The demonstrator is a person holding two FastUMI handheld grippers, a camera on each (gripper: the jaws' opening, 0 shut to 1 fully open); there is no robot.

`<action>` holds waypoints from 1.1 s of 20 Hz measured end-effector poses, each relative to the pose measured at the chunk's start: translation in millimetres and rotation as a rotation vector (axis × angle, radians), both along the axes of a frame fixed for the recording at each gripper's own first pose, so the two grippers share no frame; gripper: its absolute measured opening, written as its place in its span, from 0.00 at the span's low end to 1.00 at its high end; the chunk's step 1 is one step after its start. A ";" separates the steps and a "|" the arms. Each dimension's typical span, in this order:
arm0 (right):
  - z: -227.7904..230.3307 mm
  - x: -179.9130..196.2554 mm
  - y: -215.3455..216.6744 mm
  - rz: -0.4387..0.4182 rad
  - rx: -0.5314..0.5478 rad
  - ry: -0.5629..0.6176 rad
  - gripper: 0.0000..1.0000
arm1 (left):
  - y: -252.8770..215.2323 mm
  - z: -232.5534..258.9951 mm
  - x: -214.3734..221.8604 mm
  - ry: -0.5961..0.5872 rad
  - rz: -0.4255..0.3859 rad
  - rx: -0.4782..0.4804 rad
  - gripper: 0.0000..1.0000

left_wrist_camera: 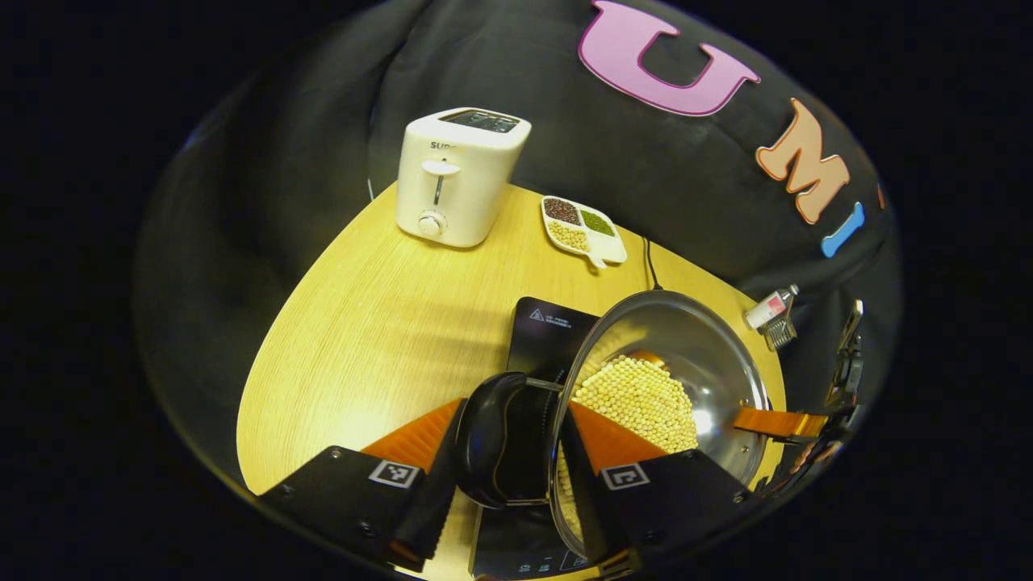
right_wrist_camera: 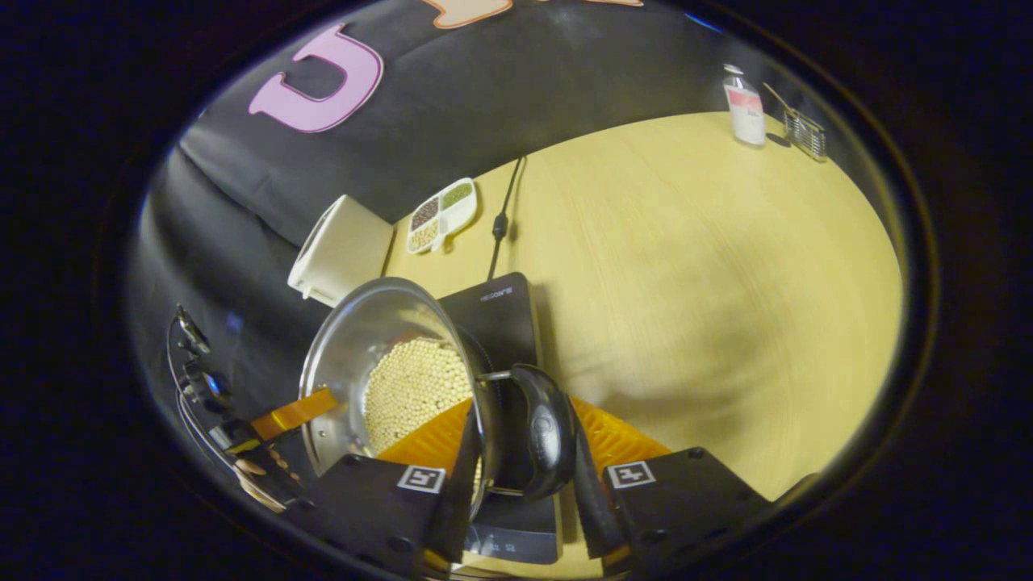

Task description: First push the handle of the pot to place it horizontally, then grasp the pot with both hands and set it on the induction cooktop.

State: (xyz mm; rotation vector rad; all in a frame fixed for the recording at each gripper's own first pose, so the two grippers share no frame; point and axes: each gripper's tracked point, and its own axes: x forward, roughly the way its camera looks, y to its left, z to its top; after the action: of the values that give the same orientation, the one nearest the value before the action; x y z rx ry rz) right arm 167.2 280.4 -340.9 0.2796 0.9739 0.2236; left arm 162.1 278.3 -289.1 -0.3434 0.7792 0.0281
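Pale wood-grain table (left_wrist_camera: 379,323) fronts a dark cloth booth wall, with a white toaster (left_wrist_camera: 458,173) and a divided dish of beans (left_wrist_camera: 581,227) along its far edge. A steel pot (left_wrist_camera: 678,363), part-filled with pale round beans, sits over the black induction cooktop (left_wrist_camera: 549,327), whose cord runs back toward the wall; whether the pot's base touches the glass cannot be told.

In the left gripper view, the left tongs (left_wrist_camera: 516,452) are set narrow around the pot's black side handle (left_wrist_camera: 492,440), one finger outside the handle and the other lying inside the rim against the beans. Across the pot, the other gripper's finger (left_wrist_camera: 779,421) reaches over the far rim. A small bottle (left_wrist_camera: 771,307) and a metal wire tool (left_wrist_camera: 779,331) lie near the table's corner.

In the right gripper view, the right tongs (right_wrist_camera: 516,464) grip the opposite black handle (right_wrist_camera: 545,432) the same way, one finger inside the pot wall and one outside the handle. The pot (right_wrist_camera: 363,339) tilts toward the toaster (right_wrist_camera: 343,250) in this fisheye view, with the cooktop (right_wrist_camera: 504,311) beneath and behind it.
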 end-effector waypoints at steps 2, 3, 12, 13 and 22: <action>1.6 -3.6 0.5 0.009 0.020 0.005 0.48 | -2.5 7.7 2.0 -0.031 0.030 -0.013 0.84; 4.2 -3.8 1.1 0.022 0.030 -0.003 0.64 | -1.2 14.4 0.4 -0.057 0.049 -0.008 0.89; 92.7 17.2 -68.3 -0.034 0.061 -0.334 1.00 | -1.9 110.8 -30.3 -0.341 0.208 0.203 0.98; 104.7 15.3 -81.4 -0.048 0.053 -0.368 0.99 | -10.2 119.3 -40.3 -0.351 0.195 0.239 0.97; 195.6 -43.2 -178.0 0.000 -0.107 -0.635 0.91 | -145.2 211.6 -115.0 -0.555 0.140 0.425 0.96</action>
State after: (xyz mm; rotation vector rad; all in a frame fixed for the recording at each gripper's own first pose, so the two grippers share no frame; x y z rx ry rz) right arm 124.0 102.5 -145.3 0.0968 0.3550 0.2391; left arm 47.1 133.1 -77.5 0.0076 0.1863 0.2175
